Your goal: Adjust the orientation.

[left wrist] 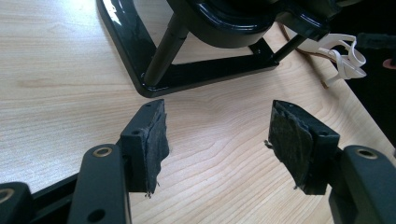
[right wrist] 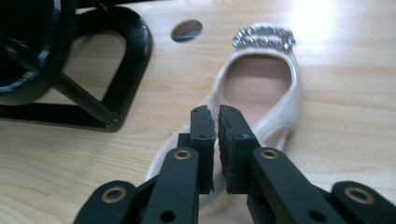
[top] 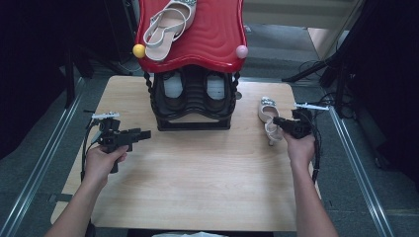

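Observation:
A cream sandal (top: 269,114) with a sparkly toe band lies flat on the wooden table (top: 197,168), right of the shoe rack (top: 193,123). My right gripper (top: 277,122) hovers over its heel end. In the right gripper view the sandal (right wrist: 261,88) lies under the right gripper (right wrist: 217,112), whose pads stand a narrow slit apart with nothing between them. My left gripper (top: 145,133) is held at the table's left and points toward the rack. The left gripper (left wrist: 217,130) is wide open and empty above bare wood.
A matching sandal (top: 168,24) rests on the rack's red top shelf (top: 212,39), which has a yellow ball (top: 139,50) and a pink ball (top: 241,51) at its corners. Dark shoes (top: 173,91) sit on the lower black shelf. The table has a cable hole (right wrist: 187,29).

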`<state>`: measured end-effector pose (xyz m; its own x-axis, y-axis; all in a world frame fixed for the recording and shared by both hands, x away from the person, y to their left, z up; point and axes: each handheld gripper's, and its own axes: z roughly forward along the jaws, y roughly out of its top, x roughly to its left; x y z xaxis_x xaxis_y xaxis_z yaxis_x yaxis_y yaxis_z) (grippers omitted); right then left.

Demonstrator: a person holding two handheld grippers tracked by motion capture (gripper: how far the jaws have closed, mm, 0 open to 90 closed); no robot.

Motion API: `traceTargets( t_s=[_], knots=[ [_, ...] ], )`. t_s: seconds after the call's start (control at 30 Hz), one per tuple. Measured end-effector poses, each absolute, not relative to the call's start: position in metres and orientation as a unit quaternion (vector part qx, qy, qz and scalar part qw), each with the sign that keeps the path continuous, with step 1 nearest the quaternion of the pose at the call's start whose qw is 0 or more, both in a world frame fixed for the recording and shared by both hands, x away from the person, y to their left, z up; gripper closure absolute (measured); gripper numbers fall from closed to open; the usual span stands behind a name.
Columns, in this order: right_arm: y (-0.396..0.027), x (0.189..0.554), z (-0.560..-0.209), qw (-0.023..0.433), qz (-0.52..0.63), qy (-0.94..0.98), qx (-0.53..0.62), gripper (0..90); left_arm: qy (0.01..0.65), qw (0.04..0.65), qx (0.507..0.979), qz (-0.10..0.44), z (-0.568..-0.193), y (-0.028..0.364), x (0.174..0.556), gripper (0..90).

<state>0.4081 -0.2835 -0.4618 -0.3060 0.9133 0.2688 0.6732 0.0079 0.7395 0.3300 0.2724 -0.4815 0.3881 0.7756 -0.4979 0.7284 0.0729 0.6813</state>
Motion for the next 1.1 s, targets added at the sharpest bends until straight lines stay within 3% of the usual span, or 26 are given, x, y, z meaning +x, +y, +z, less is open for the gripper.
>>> traceTargets(
  t_s=[0.37,0.63,1.1],
  knots=[
    [-0.262,0.427,-0.457,0.148,0.413,0.700,0.563,68.5,0.554,0.478,0.681,0.024,-0.482,0.273,0.330,36.9],
    [-0.255,0.441,-0.472,0.150,0.415,0.683,0.582,68.8,0.553,0.477,0.683,0.024,-0.483,0.273,0.330,36.9],
    [-0.259,0.446,-0.465,0.163,0.390,0.687,0.591,68.9,0.554,0.476,0.683,0.022,-0.483,0.272,0.330,36.9]
  ],
)
